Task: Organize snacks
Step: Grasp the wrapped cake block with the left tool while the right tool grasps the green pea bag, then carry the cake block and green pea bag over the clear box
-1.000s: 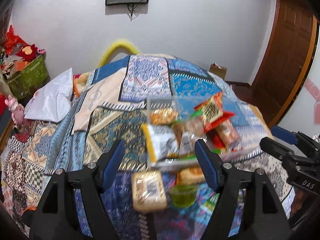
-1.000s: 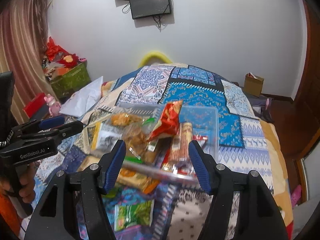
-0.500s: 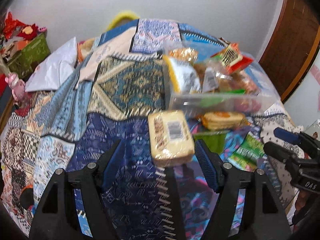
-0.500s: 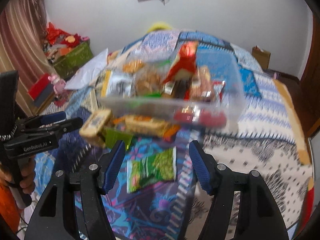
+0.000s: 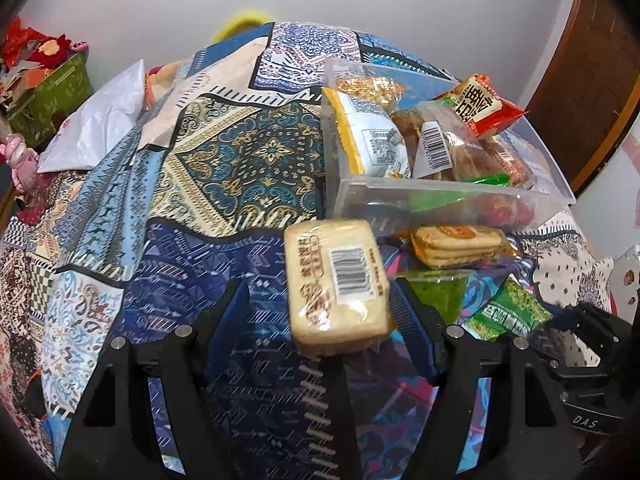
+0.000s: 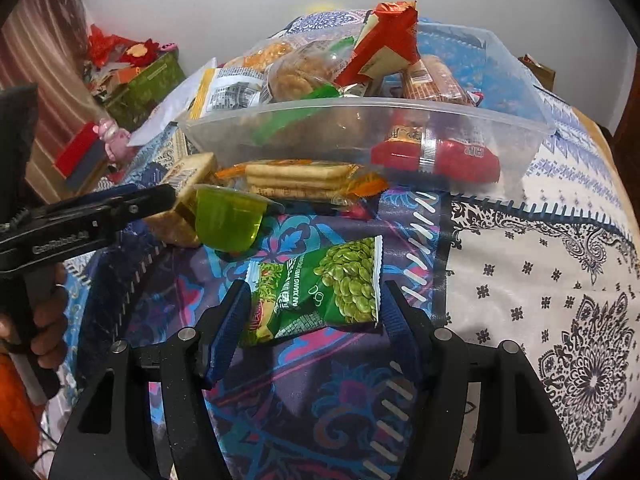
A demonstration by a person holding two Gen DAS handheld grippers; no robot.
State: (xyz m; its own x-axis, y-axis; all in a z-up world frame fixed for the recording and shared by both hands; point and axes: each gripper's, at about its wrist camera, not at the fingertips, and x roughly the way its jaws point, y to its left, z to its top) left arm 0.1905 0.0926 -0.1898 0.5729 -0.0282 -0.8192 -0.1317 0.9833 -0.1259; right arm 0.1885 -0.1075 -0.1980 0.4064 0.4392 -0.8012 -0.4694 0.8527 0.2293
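Patchwork bedding (image 5: pixel 224 168) in blues, creams and purples covers a bed against a plain white wall, and the snacks lie spread over it. Toward the far side sits a clear plastic bin (image 6: pixel 520 148), already crowded with packets — a red one (image 6: pixel 390 44) sticks up above its rim and another red packet (image 6: pixel 440 156) lies against its near wall.

Just in front of the bin lies a pack of stacked crackers (image 6: pixel 296 178) in an orange-edged wrapper, and beside it a small green jelly cup (image 6: pixel 226 220) rests tilted on the cloth. To the cup's left is a pale wrapped cake with a barcode label (image 5: pixel 338 284).

The left gripper (image 5: pixel 320 320) hangs low over that cake with its jaws apart; the right finger (image 5: pixel 408 320) looks to be at the cake's edge, while the left one stands clear, so nothing is clamped.

The right gripper (image 6: pixel 314 320) is down at a green pea packet (image 6: pixel 320 292) lying flat on the purple patch, well short of the bin. Its jaws are closing with the packet between them — whether the pads press on it yet I cannot tell; the packet looks flat and undented. A hand (image 6: pixel 44 320) holds the left tool's grip at the left edge of the right wrist view.
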